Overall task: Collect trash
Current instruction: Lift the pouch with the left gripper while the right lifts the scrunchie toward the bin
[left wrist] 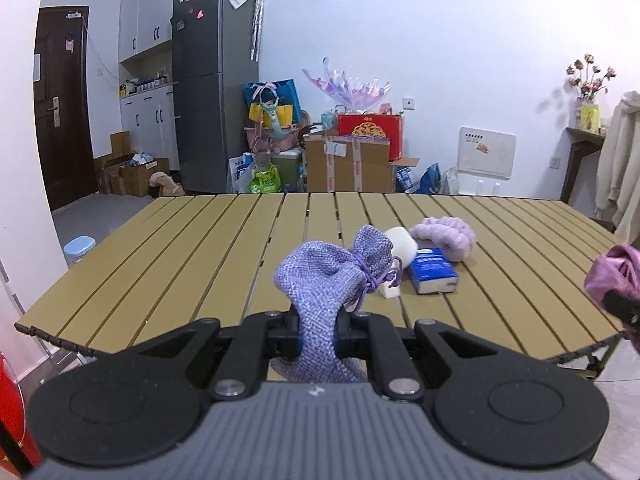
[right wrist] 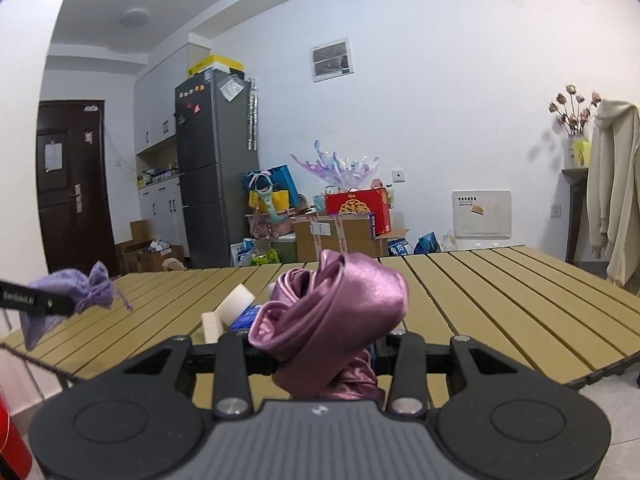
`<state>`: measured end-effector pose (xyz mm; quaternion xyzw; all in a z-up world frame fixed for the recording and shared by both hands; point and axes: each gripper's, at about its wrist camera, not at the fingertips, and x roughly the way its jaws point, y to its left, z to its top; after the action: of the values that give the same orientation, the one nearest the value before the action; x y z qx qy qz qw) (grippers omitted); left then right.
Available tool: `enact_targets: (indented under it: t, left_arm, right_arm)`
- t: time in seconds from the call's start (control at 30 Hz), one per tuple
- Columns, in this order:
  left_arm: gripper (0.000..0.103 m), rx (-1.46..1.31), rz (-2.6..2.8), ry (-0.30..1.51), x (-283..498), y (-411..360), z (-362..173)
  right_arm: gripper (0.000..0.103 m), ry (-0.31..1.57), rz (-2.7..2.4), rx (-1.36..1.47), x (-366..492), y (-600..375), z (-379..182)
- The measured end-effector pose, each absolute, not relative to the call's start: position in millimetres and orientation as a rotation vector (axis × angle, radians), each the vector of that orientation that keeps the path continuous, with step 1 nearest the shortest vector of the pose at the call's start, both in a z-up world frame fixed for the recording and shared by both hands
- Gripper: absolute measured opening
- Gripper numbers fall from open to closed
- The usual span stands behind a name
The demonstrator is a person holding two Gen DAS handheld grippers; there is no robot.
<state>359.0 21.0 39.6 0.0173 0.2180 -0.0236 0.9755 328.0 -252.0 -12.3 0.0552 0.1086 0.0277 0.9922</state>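
Note:
My left gripper (left wrist: 318, 334) is shut on a lilac woven drawstring pouch (left wrist: 324, 276), held up over the near edge of the slatted table (left wrist: 180, 248). My right gripper (right wrist: 326, 354) is shut on a shiny pink satin pouch (right wrist: 336, 308), also held above the table. The right wrist view shows the lilac pouch (right wrist: 76, 296) at far left in the left gripper's fingers (right wrist: 36, 302). At the left wrist view's right edge appears the pink pouch (left wrist: 616, 272). On the table lie a blue tissue pack (left wrist: 434, 270), white foam blocks (left wrist: 402, 246) and a fluffy purple scrunchie (left wrist: 446, 236).
Behind the table stand a grey fridge (left wrist: 212, 92), cardboard boxes (left wrist: 348, 164), bags and a red gift box (left wrist: 370, 130). A pale blue bin (left wrist: 79, 249) sits on the floor at the left. A coat (left wrist: 618, 164) hangs at the right. Something red (left wrist: 10, 408) is at the lower left.

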Motion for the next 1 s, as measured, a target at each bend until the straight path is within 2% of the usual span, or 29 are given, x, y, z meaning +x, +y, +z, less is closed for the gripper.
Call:
enact_targets:
  t: [0.63, 1.0]
  left_arm:
    - [0.012, 0.011, -0.08, 0.414, 247, 22, 36]
    - [0.012, 0.035, -0.106, 0.425, 190, 19, 15]
  right_arm:
    - [0.038, 0.267, 0.098, 0.045, 216, -240, -6]
    - [0.038, 0.333, 0.123, 0.022, 171, -230, -20]
